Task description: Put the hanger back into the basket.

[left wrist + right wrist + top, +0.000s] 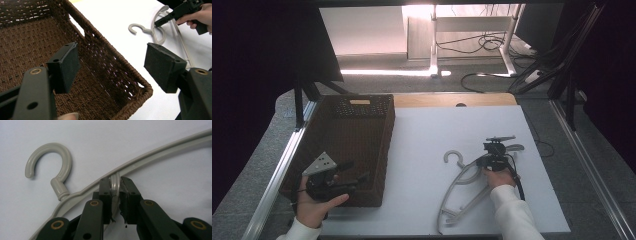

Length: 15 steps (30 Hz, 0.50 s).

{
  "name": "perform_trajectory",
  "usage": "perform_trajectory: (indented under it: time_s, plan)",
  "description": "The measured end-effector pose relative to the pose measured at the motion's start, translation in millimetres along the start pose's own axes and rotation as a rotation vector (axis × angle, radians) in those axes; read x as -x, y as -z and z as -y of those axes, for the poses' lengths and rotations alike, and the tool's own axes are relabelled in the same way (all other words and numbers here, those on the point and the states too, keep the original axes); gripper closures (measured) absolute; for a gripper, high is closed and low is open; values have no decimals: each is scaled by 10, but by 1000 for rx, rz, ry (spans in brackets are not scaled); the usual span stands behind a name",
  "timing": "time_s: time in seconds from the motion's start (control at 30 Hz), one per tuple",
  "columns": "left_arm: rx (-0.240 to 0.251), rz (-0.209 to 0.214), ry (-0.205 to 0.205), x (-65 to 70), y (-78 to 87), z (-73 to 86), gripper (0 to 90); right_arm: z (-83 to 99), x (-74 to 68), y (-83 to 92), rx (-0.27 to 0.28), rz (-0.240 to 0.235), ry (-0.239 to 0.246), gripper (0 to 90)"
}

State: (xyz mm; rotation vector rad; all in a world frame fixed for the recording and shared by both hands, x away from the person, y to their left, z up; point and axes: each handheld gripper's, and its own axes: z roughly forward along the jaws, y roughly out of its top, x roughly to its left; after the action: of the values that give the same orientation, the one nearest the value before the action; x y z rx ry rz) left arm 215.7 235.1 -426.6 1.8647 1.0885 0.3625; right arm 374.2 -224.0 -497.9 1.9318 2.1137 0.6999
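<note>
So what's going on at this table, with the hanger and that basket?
A person is working with a pair of hand-held tongs. The right tongs are clamped on a thin inner bar of the grey plastic hanger, close to its hook, while the hanger lies flat on the white table. The left tongs hang open over the near corner of the brown woven basket, holding nothing.

From my remote seat I see the basket (343, 145) along the table's (422, 135) left edge, my left gripper (343, 176) over its near end. The hanger (467, 187) lies toward the near right — hook pointing at the basket, my right gripper (484, 161) on its upper arm.
</note>
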Motion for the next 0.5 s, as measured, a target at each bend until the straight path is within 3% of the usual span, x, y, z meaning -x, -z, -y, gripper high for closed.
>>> perform_trajectory:
  time_s: [0.1, 0.5]
  plan:
    - [0, -1, 2, -10, 0, 2, 280, -3, 8, 2, 1, -15, -12, 820]
    - [2, -5, 7, -29, 10, 8, 280, 10, 12, 29, 3, -35, 15, 824]
